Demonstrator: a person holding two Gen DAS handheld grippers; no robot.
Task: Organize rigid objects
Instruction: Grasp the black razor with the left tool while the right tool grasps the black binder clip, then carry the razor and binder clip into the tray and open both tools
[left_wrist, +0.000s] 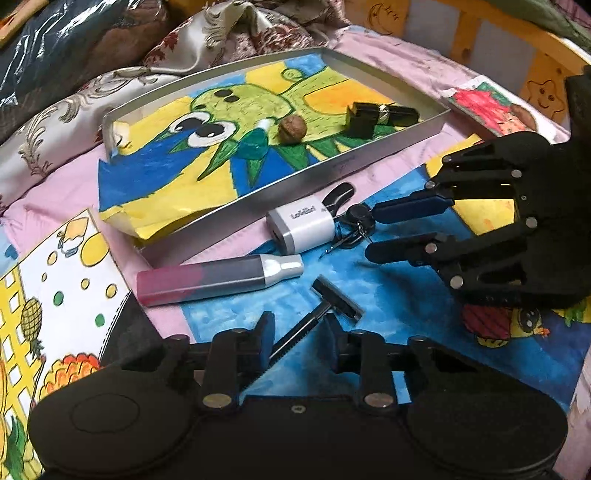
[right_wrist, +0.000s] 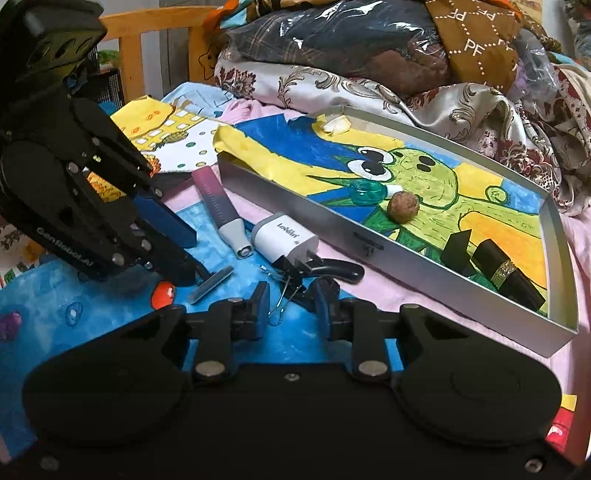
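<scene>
Where the left gripper (left_wrist: 300, 330) reaches down over the blue drawing (left_wrist: 399, 295), a black razor (left_wrist: 325, 310) lies with its handle running up between the two fingers, the comb head at the far end, slanting up to the right. The jaws stand narrowed around the handle, but whether the pads press on it cannot be told. Just beyond the head lies a pink-and-grey tube (left_wrist: 218, 277) with a silver nozzle, long axis nearly left to right, nozzle pointing right toward a white charger (left_wrist: 303, 229) marked "LoVebi" or similar; the lettering is small. Beside the charger sit a black-handled clipper (left_wrist: 338, 197) and a ring of keys (left_wrist: 354, 225).

The right gripper (right_wrist: 291, 310) has its narrowed jaws either side of the keys (right_wrist: 291, 291), the black fob close against the right pad; a firm grip cannot be confirmed. In that view the left tool's side reads "GenRobot.AI".

Farther off, the silver tray (left_wrist: 332, 170) lies long side toward the grippers, lined with a green cartoon drawing. In it rest a teal item (left_wrist: 255, 142), a walnut (left_wrist: 292, 128) and two black lipstick cases (left_wrist: 380, 117), well apart from both grippers.
</scene>
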